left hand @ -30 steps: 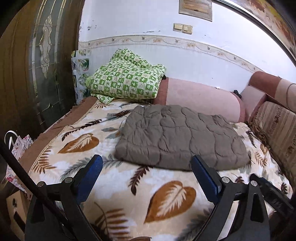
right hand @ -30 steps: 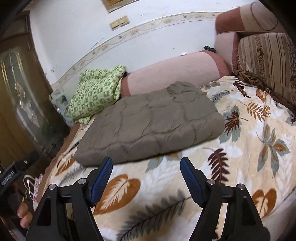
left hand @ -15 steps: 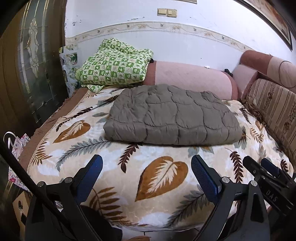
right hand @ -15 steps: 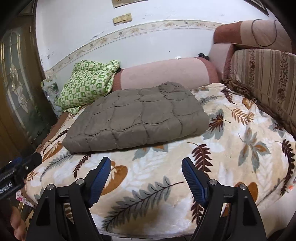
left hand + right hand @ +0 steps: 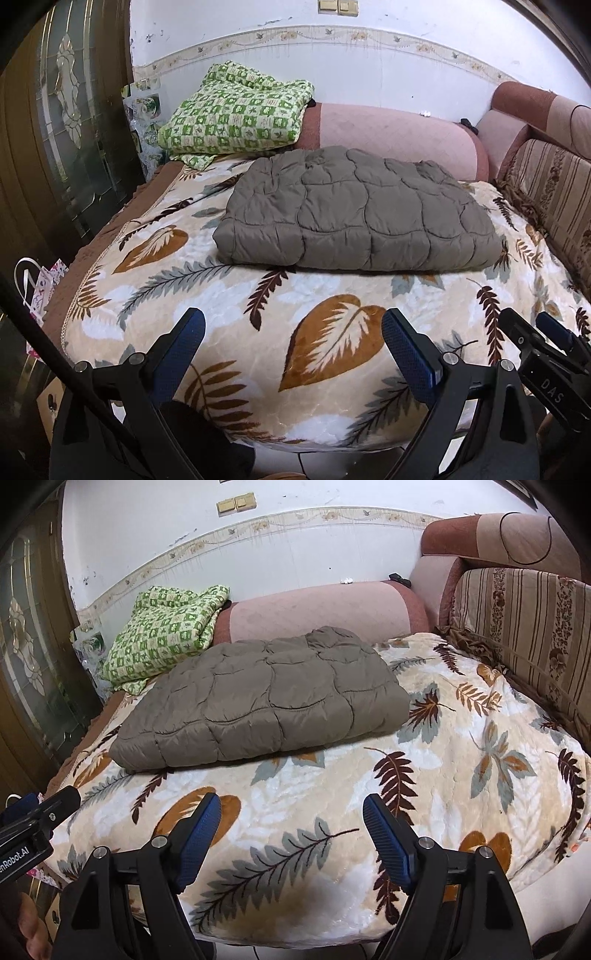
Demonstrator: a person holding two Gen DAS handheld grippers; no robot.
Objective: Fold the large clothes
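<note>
- the left tongs [image 5: 291, 343] hang wide open over the near edge of the bed [image 5: 110, 325], nothing between the blue pads.
- the right tongs [image 5: 291, 821] are just as wide apart and just as empty, low at the same near edge; each pair shows in the corner of the other's view.
- ahead, well apart from both pairs, the quilted grey-brown jacket [image 5: 354, 218] lies on the leaf-print blanket [image 5: 325, 302] as a thick, tidy rectangle, its far side near the pink bolster [image 5: 391, 136].
- a green checked quilt [image 5: 236, 114] sits heaped at the far left corner.
- the jacket looks puffy, light and soft, probably slick-shelled, so a pinch could slide off.
- likely the best hold is a deep bite on the stitched edge at the two near corners, catching all layers.
</note>
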